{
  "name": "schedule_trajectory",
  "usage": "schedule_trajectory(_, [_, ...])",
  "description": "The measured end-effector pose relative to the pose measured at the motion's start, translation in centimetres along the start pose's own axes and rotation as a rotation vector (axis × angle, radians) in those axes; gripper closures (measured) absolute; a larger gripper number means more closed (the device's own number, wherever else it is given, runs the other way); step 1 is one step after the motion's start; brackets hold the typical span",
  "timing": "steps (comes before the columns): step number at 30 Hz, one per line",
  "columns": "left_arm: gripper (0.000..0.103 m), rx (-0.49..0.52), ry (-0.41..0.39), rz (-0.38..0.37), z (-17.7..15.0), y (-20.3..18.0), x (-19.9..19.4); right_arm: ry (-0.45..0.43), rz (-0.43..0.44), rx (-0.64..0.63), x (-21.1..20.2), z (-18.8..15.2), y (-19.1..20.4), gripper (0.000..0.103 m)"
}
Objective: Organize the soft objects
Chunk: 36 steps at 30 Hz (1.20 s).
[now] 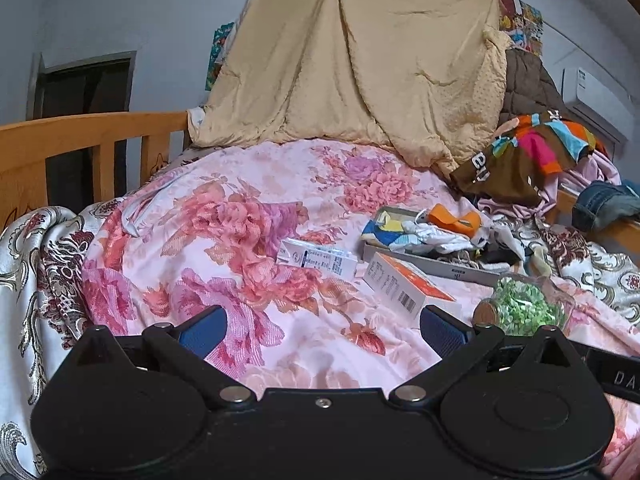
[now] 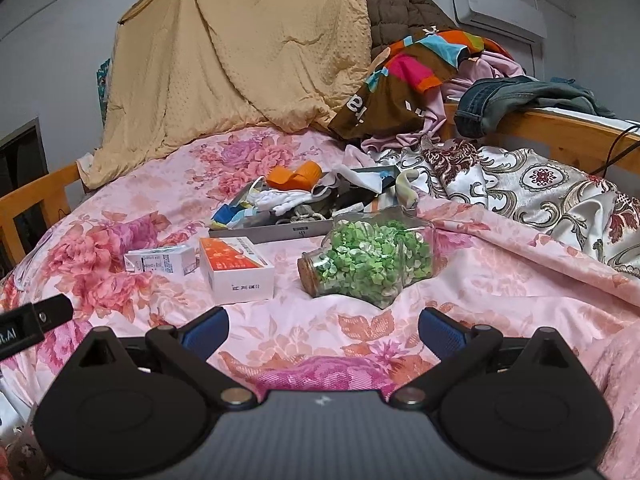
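Both grippers hang low over the flowered bed cover (image 2: 500, 264), side by side and pointing up the bed toward the headboard end. The left gripper (image 1: 322, 330) has its blue fingers (image 1: 204, 330) spread wide with nothing between them; the right gripper (image 2: 322, 330) is the same, fingers (image 2: 442, 330) well apart and empty.

The soft things sit ahead of both: a shallow grey box (image 2: 276, 232) lies on the cover with small cloth pieces heaped in it, a white bundle (image 2: 286, 200), a blue-and-yellow scrap (image 2: 226, 214) drooping over its near-left corner, and an orange folded piece (image 2: 298, 174) riding on top at the far side. The box's long side runs across the view, left to right, tilting a little away on the right.

From the left gripper the box lies forward and off to the right; from the right gripper it lies forward and only slightly left, so I judge the right hand has the straighter line to it. Between that hand and the box, though, lie a jar of green bits (image 2: 372, 262) on its side and an orange-topped carton (image 2: 236, 272), with a small white carton (image 2: 160, 262) further left. A reach from the right would need to pass over or between these.

Whether the cloths in the box are already sorted there or waiting to be sorted, I cannot tell.
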<state>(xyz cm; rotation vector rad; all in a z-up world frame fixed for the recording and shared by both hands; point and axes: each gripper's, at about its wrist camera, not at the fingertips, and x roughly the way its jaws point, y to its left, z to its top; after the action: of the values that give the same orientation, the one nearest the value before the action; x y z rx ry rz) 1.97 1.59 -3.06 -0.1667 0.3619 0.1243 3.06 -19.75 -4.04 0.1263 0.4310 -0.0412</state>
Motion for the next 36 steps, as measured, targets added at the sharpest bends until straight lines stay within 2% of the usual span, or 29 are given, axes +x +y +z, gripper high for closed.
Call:
schedule_trajectory(12, [0.001, 0.044, 0.013, 0.005, -0.50, -0.53, 0.12, -0.003, 0.005, -0.009, -0.03, -0.09, 0.21, 0.000])
schedule_trajectory(36, [0.001, 0.045, 0.027, 0.003, -0.74, -0.51, 0.35, -0.001, 0.007, -0.013, -0.03, -0.18, 0.38, 0.000])
